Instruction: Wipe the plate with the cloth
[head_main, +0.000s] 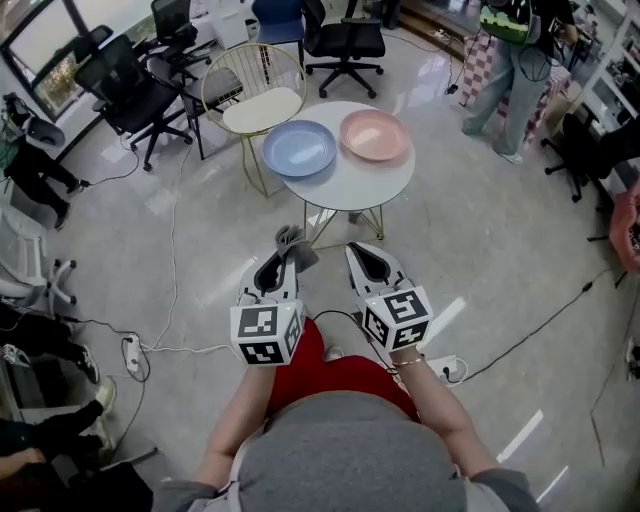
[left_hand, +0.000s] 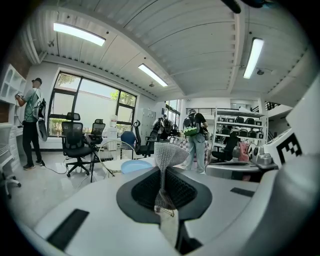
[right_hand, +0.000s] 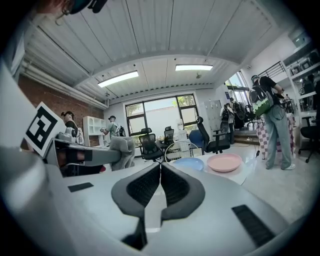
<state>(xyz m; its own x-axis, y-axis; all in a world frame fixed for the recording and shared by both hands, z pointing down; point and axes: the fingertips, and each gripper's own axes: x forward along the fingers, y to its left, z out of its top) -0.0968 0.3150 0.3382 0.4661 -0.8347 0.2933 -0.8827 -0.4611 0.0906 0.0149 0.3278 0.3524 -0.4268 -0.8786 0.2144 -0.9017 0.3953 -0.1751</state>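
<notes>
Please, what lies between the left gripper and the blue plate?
In the head view, only bare floor and the table's edge lie between the left gripper, shut on the cloth, and the blue plate.

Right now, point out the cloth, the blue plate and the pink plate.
cloth (left_hand: 169, 154), left gripper view, flared top end.
blue plate (head_main: 298, 148), head view, middle of the dish.
pink plate (head_main: 373, 134), head view, middle of the dish.

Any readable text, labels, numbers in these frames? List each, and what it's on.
None legible.
Cubes on left gripper and right gripper: square marker patterns only, no letters.
On cloth, blue plate, pink plate: no print.
Goods on shelves: too small to read.
</notes>
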